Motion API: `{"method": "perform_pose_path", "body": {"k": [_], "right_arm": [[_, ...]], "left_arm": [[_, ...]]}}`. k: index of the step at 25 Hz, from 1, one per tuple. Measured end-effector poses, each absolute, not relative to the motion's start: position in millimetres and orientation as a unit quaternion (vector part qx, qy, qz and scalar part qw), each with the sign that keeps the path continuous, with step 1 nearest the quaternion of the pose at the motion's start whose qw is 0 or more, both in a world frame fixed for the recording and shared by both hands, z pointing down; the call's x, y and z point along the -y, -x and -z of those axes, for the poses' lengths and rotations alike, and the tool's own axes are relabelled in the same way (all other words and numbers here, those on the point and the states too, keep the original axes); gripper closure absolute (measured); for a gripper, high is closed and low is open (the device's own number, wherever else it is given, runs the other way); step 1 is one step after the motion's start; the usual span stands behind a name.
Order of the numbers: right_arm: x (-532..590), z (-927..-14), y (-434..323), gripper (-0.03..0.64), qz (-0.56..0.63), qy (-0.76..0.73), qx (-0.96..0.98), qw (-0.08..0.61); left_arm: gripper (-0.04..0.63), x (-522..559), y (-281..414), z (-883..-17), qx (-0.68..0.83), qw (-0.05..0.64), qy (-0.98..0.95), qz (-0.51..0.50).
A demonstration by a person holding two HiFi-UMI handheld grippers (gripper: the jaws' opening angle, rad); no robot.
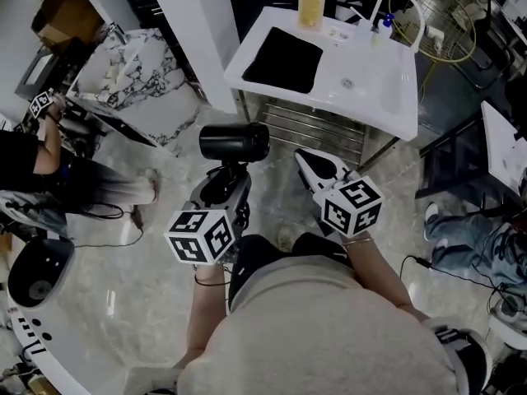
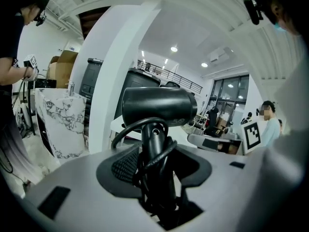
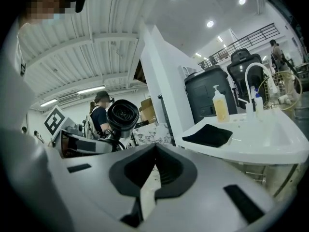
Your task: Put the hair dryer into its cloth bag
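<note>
Gripping the hair dryer (image 2: 157, 106) by its handle, left tongs (image 2: 155, 175); right tongs (image 3: 153, 170) clenched, empty.

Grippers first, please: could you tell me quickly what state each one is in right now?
Left gripper: closed on the hair dryer, at its handle.
Right gripper: closed, holding nothing.

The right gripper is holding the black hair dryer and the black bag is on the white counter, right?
No, the left gripper holds the black hair dryer; the left gripper view shows it. The black bag is on the white counter.
</note>
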State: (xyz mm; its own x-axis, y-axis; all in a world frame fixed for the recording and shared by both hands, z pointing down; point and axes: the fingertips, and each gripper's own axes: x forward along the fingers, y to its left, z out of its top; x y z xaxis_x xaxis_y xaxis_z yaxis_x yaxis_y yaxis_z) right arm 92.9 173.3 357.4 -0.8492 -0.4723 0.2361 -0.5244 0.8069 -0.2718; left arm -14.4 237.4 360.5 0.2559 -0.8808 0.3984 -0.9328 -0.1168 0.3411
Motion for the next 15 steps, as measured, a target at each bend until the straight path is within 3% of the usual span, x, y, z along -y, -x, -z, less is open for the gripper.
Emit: {"method": "perform_pose_path", "body": {"k": [15], "right_arm": [[-90,-386,-84,0.618,-0.205,-0.284,0.932,0.094]], "left_arm": [[0.399,-149,31,-386,0.586,0.303,-0.748,-0.077]]}}
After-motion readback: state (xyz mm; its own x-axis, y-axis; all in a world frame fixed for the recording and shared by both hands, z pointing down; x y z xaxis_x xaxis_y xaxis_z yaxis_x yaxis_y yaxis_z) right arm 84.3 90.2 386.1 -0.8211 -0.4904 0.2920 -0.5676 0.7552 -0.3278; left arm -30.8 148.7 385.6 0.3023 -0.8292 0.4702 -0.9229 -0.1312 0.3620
